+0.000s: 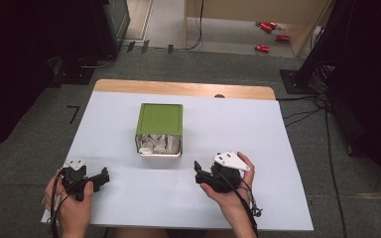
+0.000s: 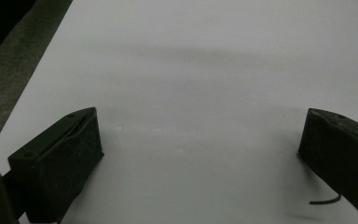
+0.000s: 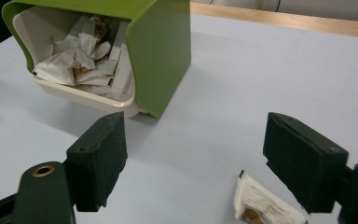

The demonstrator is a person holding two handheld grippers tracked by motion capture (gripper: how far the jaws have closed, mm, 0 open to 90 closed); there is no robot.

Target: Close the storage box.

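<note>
A green bin (image 1: 159,119) lies tipped on its side near the middle of the surface (image 1: 258,134), its mouth facing the person's edge and crumpled paper scraps (image 3: 86,58) packed against its white inner liner (image 3: 37,28). The right gripper (image 3: 191,158), held low toward the near right part of the surface, stands with its jaws wide apart and nothing between the pads; one loose paper packet (image 3: 261,205) lies flat on the surface just under the right-hand jaw, well short of the bin's mouth. The left gripper (image 2: 200,154) rests near the near left corner, jaws likewise spread over bare surface and holding nothing. The work in hand appears to be gathering the stray packet into the bin. To do it cleanly, the right gripper would best drop straight over the packet so both pads straddle its narrow width, pinch it by an edge rather than press it flat, then lift before carrying it to the opening. Because the packet is thin and lies flush, a shallow approach risks sliding it away; the tipped bin may also shift if nudged.
</note>
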